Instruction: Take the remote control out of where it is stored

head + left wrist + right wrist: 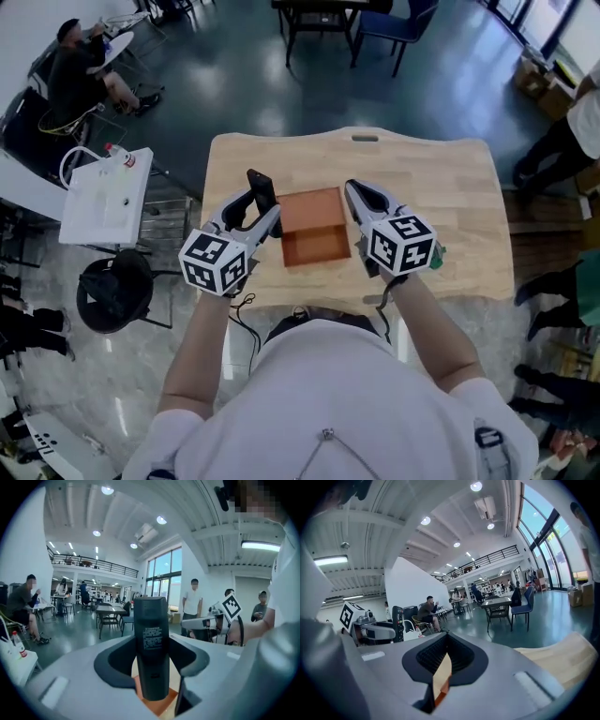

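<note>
A black remote control (262, 187) stands upright in my left gripper (263, 212), lifted just left of an open orange-brown box (314, 246) on the wooden table (450, 187). In the left gripper view the remote (151, 639) fills the gap between the jaws, and the left gripper (151, 660) is shut on its lower half. My right gripper (355, 191) sits at the box's far right corner. In the right gripper view its jaws (442, 670) are closed to a thin slit that shows wood and a strip of orange. I see nothing held there.
A white side table (103, 192) with a bottle stands left of the wooden table, with a black stool (117, 286) below it. A seated person (80, 80) is at the far left. Dark furniture (319, 19) stands beyond the table, and people stand at the right edge.
</note>
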`<state>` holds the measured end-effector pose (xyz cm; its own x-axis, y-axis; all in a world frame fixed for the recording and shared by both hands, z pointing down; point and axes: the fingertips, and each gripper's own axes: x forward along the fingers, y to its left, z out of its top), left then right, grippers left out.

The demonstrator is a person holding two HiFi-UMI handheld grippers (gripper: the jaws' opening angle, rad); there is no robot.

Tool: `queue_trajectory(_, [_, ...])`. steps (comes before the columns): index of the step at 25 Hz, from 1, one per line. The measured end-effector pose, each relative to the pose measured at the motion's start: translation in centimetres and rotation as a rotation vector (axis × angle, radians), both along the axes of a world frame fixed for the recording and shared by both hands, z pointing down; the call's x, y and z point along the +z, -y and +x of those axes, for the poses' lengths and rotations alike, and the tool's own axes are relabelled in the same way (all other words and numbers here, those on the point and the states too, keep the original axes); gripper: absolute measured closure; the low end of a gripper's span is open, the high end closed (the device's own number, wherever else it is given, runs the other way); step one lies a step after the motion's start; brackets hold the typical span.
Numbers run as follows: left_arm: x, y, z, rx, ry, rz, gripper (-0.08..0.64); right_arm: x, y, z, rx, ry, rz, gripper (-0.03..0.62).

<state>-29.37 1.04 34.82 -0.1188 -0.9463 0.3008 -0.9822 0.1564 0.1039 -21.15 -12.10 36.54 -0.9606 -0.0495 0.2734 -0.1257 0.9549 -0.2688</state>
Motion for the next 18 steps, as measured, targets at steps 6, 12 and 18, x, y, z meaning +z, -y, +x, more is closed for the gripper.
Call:
queue_trajectory(6, [-3.7, -3.5, -2.4, -0.114, -0.001, 0.096, 0.341, -1.6, -1.8, -2.3, -0.031, 0.019, 0.015, 0.565])
queue_trajectory(12, [-4.3, -4.2, -2.9, -0.152, -0.006, 0.127, 0.341, -2.1, -1.0, -2.2, -0.013, 0.035, 0.024, 0.565])
queue_trajectory(18, [-4.2, -3.9, -2.7, -0.145, -0.013, 0.131, 0.34, -2.1, -0.9, -1.9, 0.001, 0.032, 0.039, 0.566])
